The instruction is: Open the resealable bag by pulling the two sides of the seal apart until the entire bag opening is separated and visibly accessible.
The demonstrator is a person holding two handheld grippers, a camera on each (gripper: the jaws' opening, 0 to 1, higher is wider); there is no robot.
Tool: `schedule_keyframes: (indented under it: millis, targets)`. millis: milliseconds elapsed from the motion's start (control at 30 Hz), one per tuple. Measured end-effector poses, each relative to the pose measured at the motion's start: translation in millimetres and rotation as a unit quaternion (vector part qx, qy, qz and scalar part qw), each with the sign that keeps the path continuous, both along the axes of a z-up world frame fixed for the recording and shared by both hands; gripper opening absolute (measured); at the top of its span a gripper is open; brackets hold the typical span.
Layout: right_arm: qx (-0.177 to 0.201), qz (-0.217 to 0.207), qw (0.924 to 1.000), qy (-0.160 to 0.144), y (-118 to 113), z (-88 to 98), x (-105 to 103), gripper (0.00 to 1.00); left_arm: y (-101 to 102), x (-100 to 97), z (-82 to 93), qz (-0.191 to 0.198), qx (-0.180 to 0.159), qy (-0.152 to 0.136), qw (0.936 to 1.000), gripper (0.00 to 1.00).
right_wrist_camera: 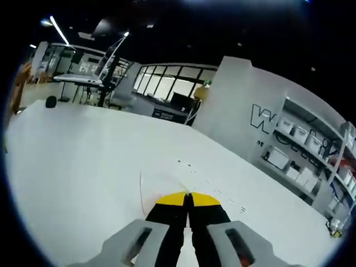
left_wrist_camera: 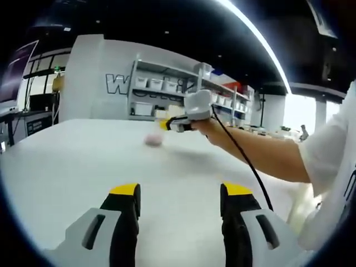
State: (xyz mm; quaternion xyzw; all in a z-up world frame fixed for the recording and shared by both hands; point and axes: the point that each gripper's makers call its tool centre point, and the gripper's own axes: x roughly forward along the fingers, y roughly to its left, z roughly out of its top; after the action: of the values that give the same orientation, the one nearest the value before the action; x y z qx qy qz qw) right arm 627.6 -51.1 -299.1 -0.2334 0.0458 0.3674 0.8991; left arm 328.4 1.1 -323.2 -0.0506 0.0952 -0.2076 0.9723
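White tabletop [left_wrist_camera: 83, 167] runs back to shelving [left_wrist_camera: 167, 92] with bins along a grey wall. At twelve o'clock in the right gripper view, the right tool [right_wrist_camera: 188, 197] has its yellow tips pressed together on the edge of the resealable bag [right_wrist_camera: 161, 186], a clear film barely visible against the tabletop. It looks light, limp and slippery, so a grip beside the seal lip seems best. Left tool [left_wrist_camera: 181, 192] stands wide, holding nothing, low over the bare tabletop.

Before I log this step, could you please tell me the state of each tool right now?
Left tool: open, holding nothing.
Right tool: shut on the clear bag, pinching its edge.
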Motion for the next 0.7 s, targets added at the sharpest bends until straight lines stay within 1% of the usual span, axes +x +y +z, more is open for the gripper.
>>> schedule_keyframes:
  millis: [33, 100, 167, 367, 467, 600, 700]
  targets:
    - [0.003, -0.002, 1.0000, 0.006, 0, -1.2, -3, 0.00, 0, -0.2, 0.0, 0.000, 0.000, 0.000, 1.0000, 0.58]
    - [0.009, -0.006, 0.9999, 0.008, -2, -2.4, -7, 0.00, 0, -0.7, -0.1, 0.000, -0.002, 0.001, 1.0000, 0.58]
    - [0.014, -0.010, 0.9997, 0.017, -4, -6.9, -12, 0.00, 0, -0.5, -0.3, 0.000, -0.002, 0.001, 1.0000, 0.58]
    - [0.025, -0.014, 0.9991, 0.030, -7, -17.9, -26, 0.03, 1, -1.9, -0.3, 0.000, -0.003, 0.001, 1.0000, 0.58]
    - [0.028, -0.018, 0.9989, 0.034, -9, -21.1, -29, 0.04, 1, -1.8, -0.8, -0.001, -0.003, 0.001, 1.0000, 0.57]
    - [0.035, -0.021, 0.9984, 0.039, -9, -22.3, -40, 0.05, 1, -2.4, -1.5, -0.001, -0.002, 0.002, 1.0000, 0.57]
    - [0.048, -0.020, 0.9978, 0.042, -5, -22.6, -40, 0.06, 1, -2.1, -1.9, -0.002, -0.001, 0.002, 1.0000, 0.56]
